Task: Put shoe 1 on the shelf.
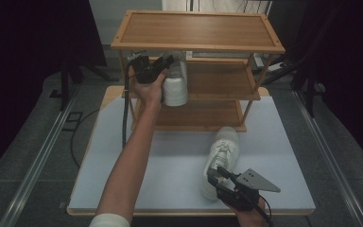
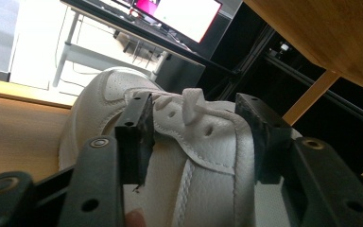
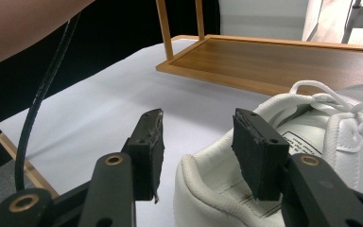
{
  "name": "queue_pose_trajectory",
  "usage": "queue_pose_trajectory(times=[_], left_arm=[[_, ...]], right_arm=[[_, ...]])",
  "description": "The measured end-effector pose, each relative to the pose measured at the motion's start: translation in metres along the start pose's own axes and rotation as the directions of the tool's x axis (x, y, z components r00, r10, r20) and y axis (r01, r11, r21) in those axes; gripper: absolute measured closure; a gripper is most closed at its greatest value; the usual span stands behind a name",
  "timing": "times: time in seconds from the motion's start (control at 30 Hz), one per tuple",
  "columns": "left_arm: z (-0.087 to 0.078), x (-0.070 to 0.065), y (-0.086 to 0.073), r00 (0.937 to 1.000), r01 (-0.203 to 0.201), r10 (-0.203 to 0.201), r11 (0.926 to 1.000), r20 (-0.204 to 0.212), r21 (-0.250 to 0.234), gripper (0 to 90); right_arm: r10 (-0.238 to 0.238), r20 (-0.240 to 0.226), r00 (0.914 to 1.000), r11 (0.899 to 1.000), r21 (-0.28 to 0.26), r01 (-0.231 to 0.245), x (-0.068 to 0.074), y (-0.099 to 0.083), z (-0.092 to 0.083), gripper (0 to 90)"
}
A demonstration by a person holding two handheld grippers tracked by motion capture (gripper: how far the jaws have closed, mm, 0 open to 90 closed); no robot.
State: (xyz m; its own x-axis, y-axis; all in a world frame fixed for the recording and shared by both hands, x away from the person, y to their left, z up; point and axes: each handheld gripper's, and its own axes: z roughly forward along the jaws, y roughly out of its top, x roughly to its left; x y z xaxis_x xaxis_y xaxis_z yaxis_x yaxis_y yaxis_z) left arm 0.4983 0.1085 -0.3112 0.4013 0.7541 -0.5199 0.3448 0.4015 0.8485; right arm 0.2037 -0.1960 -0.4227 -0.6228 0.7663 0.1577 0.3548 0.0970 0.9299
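Observation:
A white sneaker [image 1: 176, 87] rests on the middle shelf [image 1: 222, 80] of a wooden rack, its heel over the front edge. My left gripper [image 1: 168, 64] is at it, and in the left gripper view the jaws [image 2: 198, 127] stand apart on either side of the sneaker's [image 2: 208, 156] tongue and laces, without pinching them. A second white sneaker [image 1: 223, 151] lies on the white table top, toe toward the rack. My right gripper [image 1: 216, 172] is open at its heel. In the right gripper view the jaws [image 3: 198, 137] straddle the heel wall of that sneaker [image 3: 321, 142].
The three-tier bamboo rack [image 1: 198, 30] stands at the far side of the white table top [image 1: 170, 161]; its bottom shelf [image 3: 274, 61] is bare. The left gripper's black cable [image 1: 124, 118] hangs down beside the rack's left post. Dark curtains flank the table.

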Motion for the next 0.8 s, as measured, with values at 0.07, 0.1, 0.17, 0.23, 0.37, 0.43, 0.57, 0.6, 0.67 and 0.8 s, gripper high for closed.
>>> queue_pose_trajectory(times=[0.07,0.1,0.17,0.23,0.37,0.43,0.57,0.6,0.67,0.8], left_arm=[[-0.0008,0.0003,-0.0003,1.0000,-0.006,0.006,1.0000,-0.004,-0.002,45.3],[-0.0012,-0.0001,-0.0005,0.9999,-0.006,0.006,1.0000,-0.010,-0.006,43.5],[-0.0016,-0.0003,-0.0006,0.9998,-0.012,0.012,0.9999,-0.014,-0.007,41.3],[-0.0017,-0.0012,-0.0007,0.9997,-0.013,0.013,0.9998,-0.020,-0.012,39.7],[-0.0023,-0.0020,-0.0009,0.9995,-0.021,0.020,0.9996,-0.026,-0.017,36.6],[-0.0056,0.0000,-0.0006,0.9974,-0.063,0.064,0.9978,-0.032,0.017,34.0],[-0.0062,-0.0023,-0.0014,0.9968,-0.074,0.073,0.9972,-0.030,-0.013,30.6],[-0.0063,-0.0025,-0.0017,0.9972,-0.070,0.069,0.9974,-0.030,-0.019,30.5],[-0.0071,-0.0029,-0.0024,0.9973,-0.066,0.065,0.9974,-0.035,-0.029,30.4],[-0.0084,-0.0050,-0.0036,0.9962,-0.075,0.072,0.9956,-0.049,-0.057,30.9]], right_arm=[[0.000,-0.001,1.0000,1.000,0.001,0.000,0.0004,0.0000,-0.0001,53.3],[0.000,0.000,1.0000,1.000,0.000,0.000,0.0007,-0.0001,0.0002,53.2],[-0.001,0.001,1.0000,1.000,0.001,0.001,0.0010,-0.0001,0.0002,53.3],[-0.002,0.001,1.0000,1.000,0.001,0.002,0.0011,-0.0001,0.0002,53.3],[-0.002,0.002,1.0000,1.000,0.003,0.002,0.0011,-0.0001,0.0003,53.2],[-0.003,0.003,1.0000,1.000,0.005,0.003,0.0012,-0.0003,0.0004,53.2],[-0.009,0.003,1.0000,1.000,0.006,0.009,0.0017,-0.0005,0.0008,53.2],[-0.009,0.002,1.0000,1.000,0.008,0.009,0.0019,-0.0006,0.0009,53.2],[-0.009,0.004,1.0000,1.000,0.008,0.009,0.0024,-0.0006,0.0010,53.3],[-0.010,0.003,0.9999,1.000,0.007,0.010,0.0023,-0.0004,0.0006,53.2]])
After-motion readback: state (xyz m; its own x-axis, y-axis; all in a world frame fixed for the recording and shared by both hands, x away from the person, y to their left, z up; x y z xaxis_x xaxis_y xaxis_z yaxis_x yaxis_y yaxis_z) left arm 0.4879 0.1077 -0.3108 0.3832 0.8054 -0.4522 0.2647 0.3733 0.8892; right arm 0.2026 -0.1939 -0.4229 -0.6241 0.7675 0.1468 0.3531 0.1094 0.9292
